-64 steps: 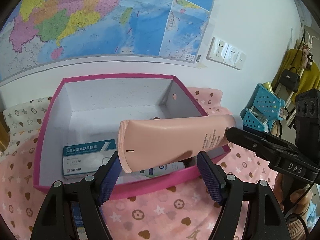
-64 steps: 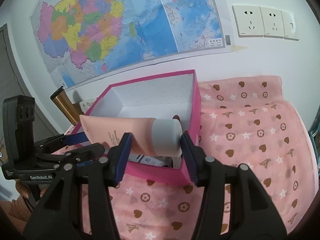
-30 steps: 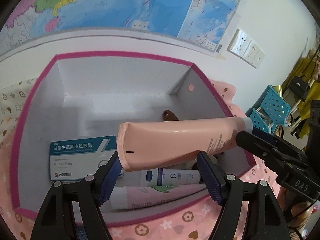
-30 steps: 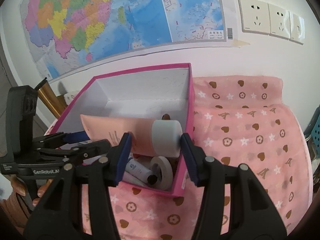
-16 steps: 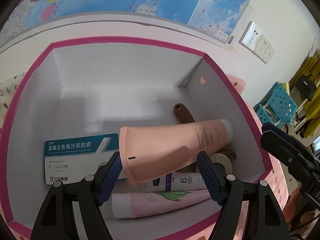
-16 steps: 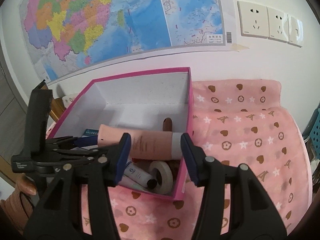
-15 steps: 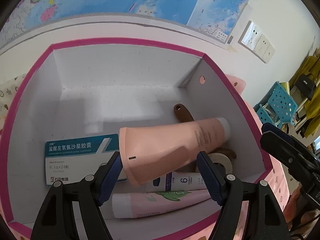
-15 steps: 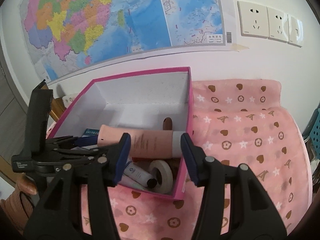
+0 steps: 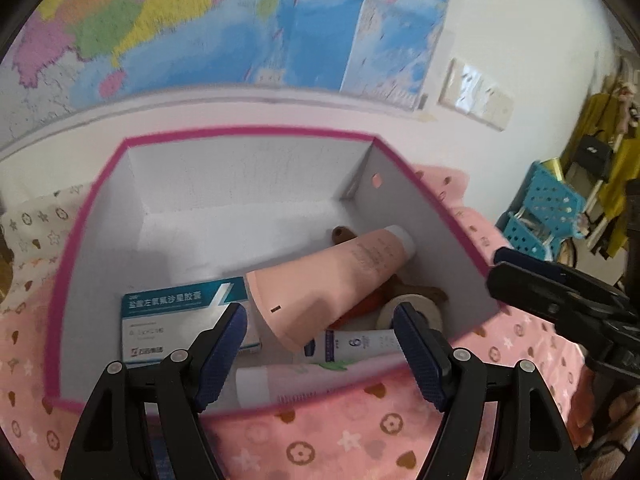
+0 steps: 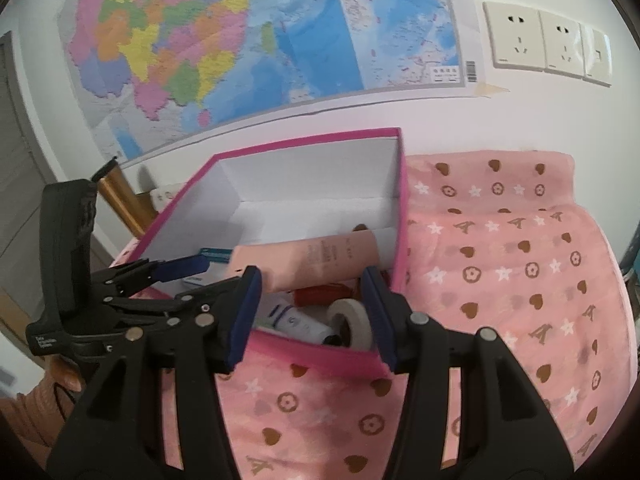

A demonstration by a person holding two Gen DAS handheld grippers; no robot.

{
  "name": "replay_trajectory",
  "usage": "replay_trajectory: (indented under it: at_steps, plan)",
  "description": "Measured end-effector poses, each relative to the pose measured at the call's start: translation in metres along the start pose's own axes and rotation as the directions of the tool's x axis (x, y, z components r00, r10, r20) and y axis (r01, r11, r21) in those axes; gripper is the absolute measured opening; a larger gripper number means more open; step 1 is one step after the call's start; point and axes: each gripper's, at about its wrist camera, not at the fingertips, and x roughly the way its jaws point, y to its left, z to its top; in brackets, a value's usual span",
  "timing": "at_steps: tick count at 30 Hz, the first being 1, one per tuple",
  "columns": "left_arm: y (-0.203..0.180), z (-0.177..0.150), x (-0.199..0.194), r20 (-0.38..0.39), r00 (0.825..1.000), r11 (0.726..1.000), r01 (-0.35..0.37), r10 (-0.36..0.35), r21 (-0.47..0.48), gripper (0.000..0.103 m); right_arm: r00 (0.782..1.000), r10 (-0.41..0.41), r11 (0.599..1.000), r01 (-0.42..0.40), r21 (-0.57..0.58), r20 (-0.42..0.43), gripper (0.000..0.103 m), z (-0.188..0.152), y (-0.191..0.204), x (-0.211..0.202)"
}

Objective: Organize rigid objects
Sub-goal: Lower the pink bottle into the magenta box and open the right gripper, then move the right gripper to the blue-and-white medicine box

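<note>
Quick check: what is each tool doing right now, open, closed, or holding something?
Left tool: open, holding nothing; the peach tube lies in the pink box.
Right tool: open, holding nothing.

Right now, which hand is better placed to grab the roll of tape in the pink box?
Right, probably. The tape roll lies just beyond the open right gripper; the left gripper faces the end of the peach tube instead.
</note>
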Motion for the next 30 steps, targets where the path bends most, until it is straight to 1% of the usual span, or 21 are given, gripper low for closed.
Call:
replay_trajectory:
  at_steps: [2, 8, 12, 14, 16, 21, 27, 30]
  plan:
    - [-0.002, -0.004, -0.012, 0.022, 1.000, 1.000, -0.001, 0.001, 0.009, 0.077, 1.000, 0.025, 1.000, -0.025, -0.011, 0.011, 0.054, -0.002, 0.005, -0.005]
    - [-0.005, -0.019, -0.043, 0.073, 0.996, 0.998, -0.062, 0.059, 0.030, 0.078, 0.995, 0.100, 0.994, -0.099, -0.041, 0.026, 0.054, -0.012, 0.020, -0.018]
    - [-0.002, -0.030, -0.060, 0.085, 0.993, 0.996, -0.086, 0.084, 0.020, 0.078, 0.991, 0.129, 0.990, -0.128, -0.062, 0.018, 0.056, -0.020, 0.030, -0.020]
    - [0.001, -0.037, -0.068, 0.089, 0.990, 0.994, -0.110, 0.107, 0.022, 0.078, 0.989, 0.146, 0.987, -0.145, -0.069, 0.012, 0.057, -0.025, 0.035, -0.021]
    - [0.003, -0.042, -0.073, 0.089, 0.990, 0.993, -0.114, 0.112, 0.017, 0.078, 0.987, 0.161, 0.984, -0.161, -0.079, 0.002, 0.059, -0.030, 0.040, -0.020]
    - [0.013, -0.053, -0.084, 0.093, 0.986, 0.991, -0.135, 0.135, -0.007, 0.078, 0.980, 0.193, 0.976, -0.196, -0.090, -0.038, 0.060, -0.041, 0.054, -0.010]
    - [0.037, -0.071, -0.095, 0.080, 0.979, 0.981, -0.184, 0.188, -0.053, 0.078, 0.969, 0.225, 0.969, -0.234, -0.082, -0.101, 0.060, -0.057, 0.066, 0.007]
    - [0.052, -0.082, -0.099, 0.063, 0.972, 0.972, -0.223, 0.228, -0.077, 0.078, 0.962, 0.236, 0.966, -0.247, -0.078, -0.134, 0.060, -0.065, 0.072, 0.018]
